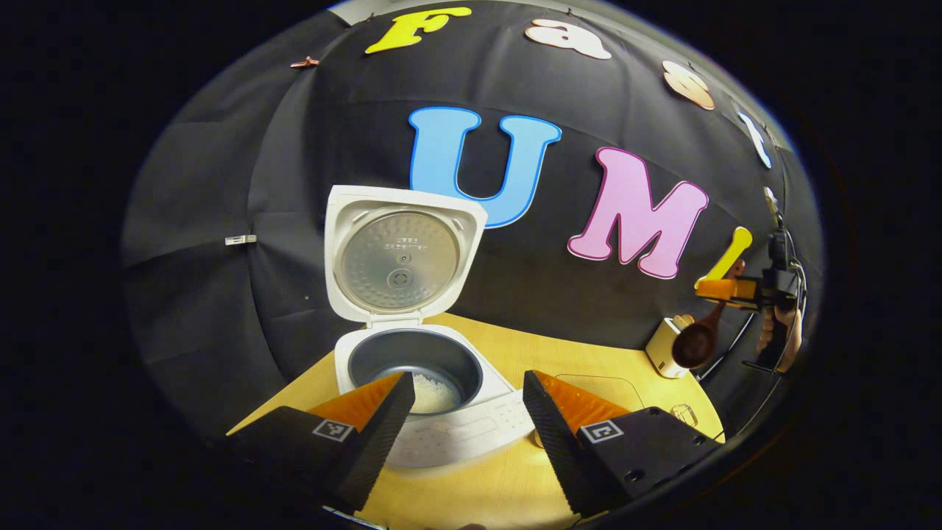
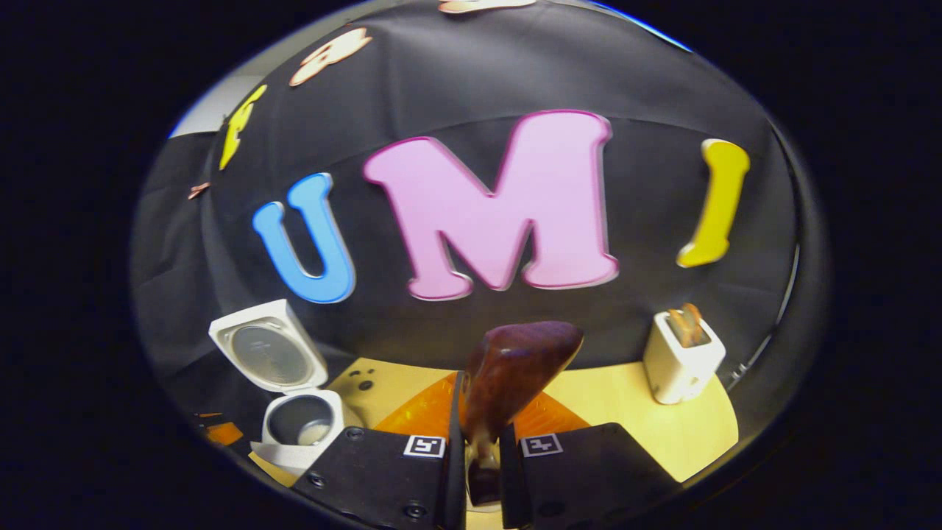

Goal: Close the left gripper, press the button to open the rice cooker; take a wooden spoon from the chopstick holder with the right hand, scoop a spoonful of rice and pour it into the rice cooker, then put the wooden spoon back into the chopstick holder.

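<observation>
In the right gripper view we have the right gripper [image 2: 482, 471] clamped on the handle of the wooden spoon [image 2: 515, 368]; both fingers press the stem, and the bowl stands up and forward past the fingertips, tilted a little to the right. The spoon's long axis runs along the gripper's own line, so we carry it like an extension of the hand.

From these jaws the chopstick holder [image 2: 681, 364] lies ahead and to the right, on the table [image 2: 662, 434]. The rice cooker [image 2: 298, 423] sits ahead and to the left, its lid up and some rice pale in the pot.

In the left gripper view our left gripper [image 1: 464, 412] hangs with its fingers well apart, holding nothing, just in front of the open rice cooker [image 1: 427, 383]. Far to its right we see the right gripper [image 1: 743, 291] raised above the chopstick holder [image 1: 666, 346], the wooden spoon [image 1: 699, 335] hanging bowl-down, close beside the holder's top.

We judge the spoon's return to be the coming move: bowl-end swung over the holder's mouth, axis brought upright.
</observation>
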Demonstrator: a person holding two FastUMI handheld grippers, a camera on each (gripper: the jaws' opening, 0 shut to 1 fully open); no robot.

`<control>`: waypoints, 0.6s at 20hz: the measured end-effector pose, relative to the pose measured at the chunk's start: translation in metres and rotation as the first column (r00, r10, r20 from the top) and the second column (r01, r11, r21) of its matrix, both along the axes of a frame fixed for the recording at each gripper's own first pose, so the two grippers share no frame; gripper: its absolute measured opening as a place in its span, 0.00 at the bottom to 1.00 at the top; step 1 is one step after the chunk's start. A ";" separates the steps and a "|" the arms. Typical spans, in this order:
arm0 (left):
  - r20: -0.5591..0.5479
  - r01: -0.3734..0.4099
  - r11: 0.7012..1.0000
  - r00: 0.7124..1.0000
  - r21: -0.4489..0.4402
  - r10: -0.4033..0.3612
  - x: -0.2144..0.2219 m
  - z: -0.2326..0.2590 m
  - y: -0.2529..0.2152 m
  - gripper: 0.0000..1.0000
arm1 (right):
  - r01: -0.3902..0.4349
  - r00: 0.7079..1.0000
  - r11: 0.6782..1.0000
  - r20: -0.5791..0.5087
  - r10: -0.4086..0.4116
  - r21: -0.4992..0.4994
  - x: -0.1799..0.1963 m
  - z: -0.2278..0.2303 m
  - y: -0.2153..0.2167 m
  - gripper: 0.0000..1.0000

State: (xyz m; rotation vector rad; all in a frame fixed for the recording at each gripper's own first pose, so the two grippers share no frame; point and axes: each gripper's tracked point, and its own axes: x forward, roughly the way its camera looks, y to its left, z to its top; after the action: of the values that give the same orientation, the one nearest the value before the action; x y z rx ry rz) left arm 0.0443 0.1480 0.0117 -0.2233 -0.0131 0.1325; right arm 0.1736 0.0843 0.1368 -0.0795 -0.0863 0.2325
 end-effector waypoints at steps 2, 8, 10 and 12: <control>-0.011 -0.006 1.000 1.000 0.012 0.006 0.005 0.001 -0.003 0.96 | 0.070 0.997 0.997 -0.038 -0.068 0.045 0.001 -0.015 -0.043 0.22; -0.041 -0.035 0.999 0.999 0.019 0.036 0.010 0.002 -0.003 0.96 | 0.204 0.975 0.975 -0.110 -0.194 0.087 0.009 -0.072 -0.127 0.23; -0.044 -0.048 0.999 0.998 0.017 0.049 0.009 0.004 -0.001 0.96 | 0.231 0.965 0.968 -0.151 -0.216 0.093 0.013 -0.099 -0.144 0.23; -0.043 -0.060 0.998 0.997 0.016 0.060 0.008 0.007 0.005 0.96 | 0.256 0.955 0.962 -0.181 -0.236 0.099 0.024 -0.122 -0.156 0.23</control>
State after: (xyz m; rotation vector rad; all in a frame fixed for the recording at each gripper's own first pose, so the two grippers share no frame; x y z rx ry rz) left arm 0.0520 0.1532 0.0190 -0.2056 0.0223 0.1969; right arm 0.1973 -0.0721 0.0150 0.0506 0.0777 -0.0171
